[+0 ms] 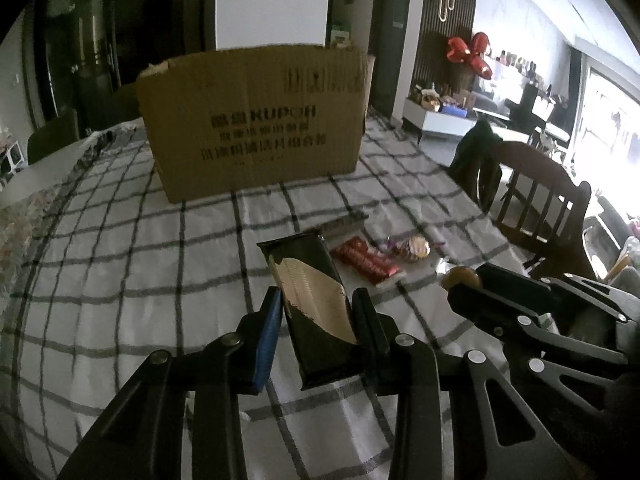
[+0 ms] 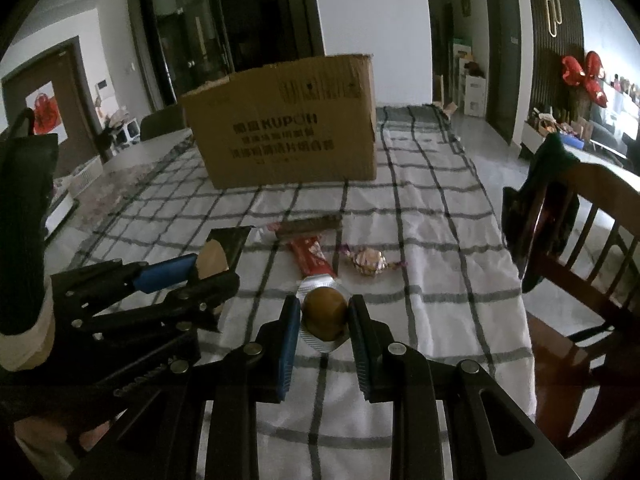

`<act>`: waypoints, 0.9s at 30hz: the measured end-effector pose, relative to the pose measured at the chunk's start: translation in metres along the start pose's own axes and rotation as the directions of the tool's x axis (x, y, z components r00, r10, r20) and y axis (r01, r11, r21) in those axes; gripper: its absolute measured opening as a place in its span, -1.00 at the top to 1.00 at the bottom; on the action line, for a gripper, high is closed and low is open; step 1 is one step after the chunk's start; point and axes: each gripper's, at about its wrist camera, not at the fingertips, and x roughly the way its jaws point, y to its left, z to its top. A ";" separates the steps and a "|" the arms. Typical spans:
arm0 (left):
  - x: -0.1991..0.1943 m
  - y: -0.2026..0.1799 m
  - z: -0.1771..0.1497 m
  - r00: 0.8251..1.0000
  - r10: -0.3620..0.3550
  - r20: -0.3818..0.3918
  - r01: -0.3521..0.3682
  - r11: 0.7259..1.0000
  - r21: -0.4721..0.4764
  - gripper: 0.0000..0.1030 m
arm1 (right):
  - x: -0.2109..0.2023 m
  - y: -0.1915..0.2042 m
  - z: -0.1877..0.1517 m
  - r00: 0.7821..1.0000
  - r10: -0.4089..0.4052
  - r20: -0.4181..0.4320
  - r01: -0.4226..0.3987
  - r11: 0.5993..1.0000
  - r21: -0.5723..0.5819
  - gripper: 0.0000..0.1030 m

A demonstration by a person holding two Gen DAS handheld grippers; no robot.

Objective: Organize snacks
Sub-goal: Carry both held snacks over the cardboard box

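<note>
My left gripper (image 1: 318,306) is shut on a long dark snack packet (image 1: 316,304) with a beige picture, held over the checked tablecloth. My right gripper (image 2: 324,314) is shut on a small round brown snack in a silver wrapper (image 2: 325,314); it also shows at the right of the left wrist view (image 1: 460,276). On the cloth beyond lie a red packet (image 2: 312,258), a brown bar (image 2: 308,226) and a round gold-wrapped sweet (image 2: 368,262). The left gripper with its packet shows at the left of the right wrist view (image 2: 208,268).
An open brown cardboard box (image 1: 256,124) stands at the far middle of the table (image 2: 440,280). A dark wooden chair (image 2: 580,240) with dark cloth over its back stands at the table's right edge.
</note>
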 end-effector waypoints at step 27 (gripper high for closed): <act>-0.055 0.034 0.088 0.968 0.026 0.251 -0.025 1.000 -0.008 0.32 | -0.024 0.012 0.096 0.970 0.027 0.241 -0.028 1.000 -0.001 0.49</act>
